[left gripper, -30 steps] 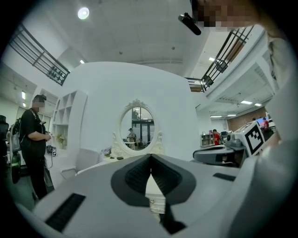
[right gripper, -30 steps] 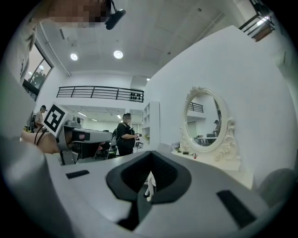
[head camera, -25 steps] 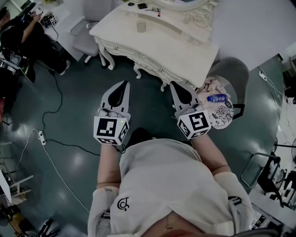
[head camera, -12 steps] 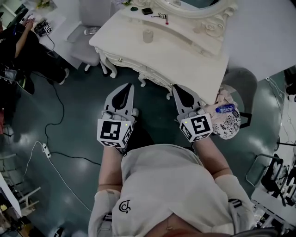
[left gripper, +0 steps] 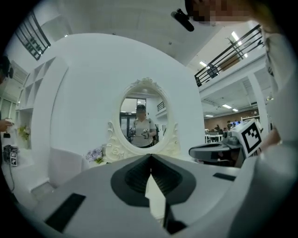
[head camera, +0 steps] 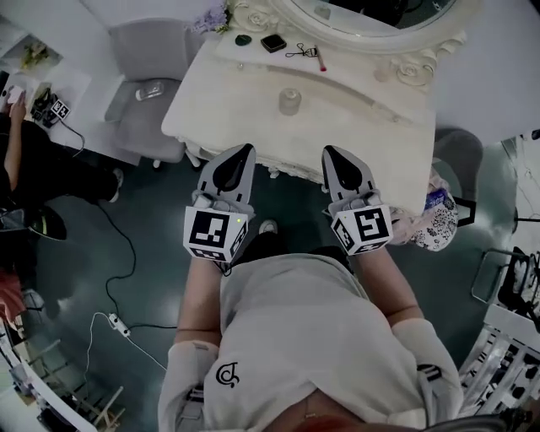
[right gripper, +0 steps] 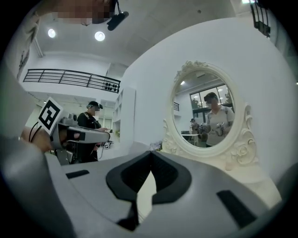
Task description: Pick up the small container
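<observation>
Both grippers have come forward over the last second. In the head view their tips now overlap the near edge of the white dressing table [head camera: 228, 110], which earlier lay well ahead of them. The small container [head camera: 289, 101] stands upright on the table top, ahead of and between the left gripper [head camera: 244, 152] and the right gripper [head camera: 332, 153], well apart from both. Farther back, a black box [head camera: 272, 42] lies near the oval mirror [head camera: 363, 25].

In the left gripper view, the 2 jaws meet tip to tip with nothing between them. The mirror and some purple flowers [left gripper: 95, 155] stand beyond.

In the right gripper view, the 2 jaws are likewise pressed together and empty, pointing toward the mirror.
</observation>
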`<move>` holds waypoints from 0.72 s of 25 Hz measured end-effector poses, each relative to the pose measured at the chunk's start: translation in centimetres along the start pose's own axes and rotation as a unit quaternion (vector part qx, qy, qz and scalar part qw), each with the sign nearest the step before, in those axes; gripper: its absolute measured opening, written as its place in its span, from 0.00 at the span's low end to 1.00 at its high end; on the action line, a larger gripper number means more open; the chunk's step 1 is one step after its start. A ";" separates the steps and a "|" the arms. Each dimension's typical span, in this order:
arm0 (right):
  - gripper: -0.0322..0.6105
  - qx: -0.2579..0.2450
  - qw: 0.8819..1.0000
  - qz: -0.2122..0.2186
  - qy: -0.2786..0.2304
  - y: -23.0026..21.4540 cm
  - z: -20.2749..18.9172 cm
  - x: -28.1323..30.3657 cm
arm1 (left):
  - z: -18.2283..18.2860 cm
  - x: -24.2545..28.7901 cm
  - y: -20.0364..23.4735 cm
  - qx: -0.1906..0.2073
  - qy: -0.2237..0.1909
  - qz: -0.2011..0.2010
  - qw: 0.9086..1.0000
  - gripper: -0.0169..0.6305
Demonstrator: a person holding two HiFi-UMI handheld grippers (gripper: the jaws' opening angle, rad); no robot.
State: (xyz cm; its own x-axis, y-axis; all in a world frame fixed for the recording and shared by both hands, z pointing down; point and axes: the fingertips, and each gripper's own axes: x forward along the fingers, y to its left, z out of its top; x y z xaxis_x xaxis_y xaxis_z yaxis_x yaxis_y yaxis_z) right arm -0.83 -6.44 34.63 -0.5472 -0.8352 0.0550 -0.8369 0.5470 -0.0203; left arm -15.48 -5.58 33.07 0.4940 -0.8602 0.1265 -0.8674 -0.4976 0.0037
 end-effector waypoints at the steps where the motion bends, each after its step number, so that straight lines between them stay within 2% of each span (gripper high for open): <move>1: 0.06 0.000 1.000 -0.009 0.002 0.1 0.3 1.2 | 0.0 0.8 1.2 0.001 0.004 -0.009 1.000 0.05; 7: 0.06 0.001 0.999 -0.032 0.018 -0.6 0.1 7.3 | -1.2 6.2 5.9 -0.024 0.021 -0.054 0.998 0.05; 14: 0.06 0.002 0.997 -0.062 0.041 -5.0 -3.6 10.8 | -6.0 12.5 5.1 -0.020 0.060 -0.112 0.992 0.05; 18: 0.06 0.009 0.996 -0.065 0.060 -7.1 -6.7 12.4 | -8.7 16.0 5.0 -0.013 0.063 -0.116 0.991 0.05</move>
State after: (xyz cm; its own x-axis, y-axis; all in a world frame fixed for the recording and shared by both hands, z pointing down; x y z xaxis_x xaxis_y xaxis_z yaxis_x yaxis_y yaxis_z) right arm -1.57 -20.37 42.14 -0.4295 -0.8856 0.1769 -0.9014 0.4324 -0.0239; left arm -12.47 -20.89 43.79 0.6711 -0.7008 0.2418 -0.7328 -0.6764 0.0735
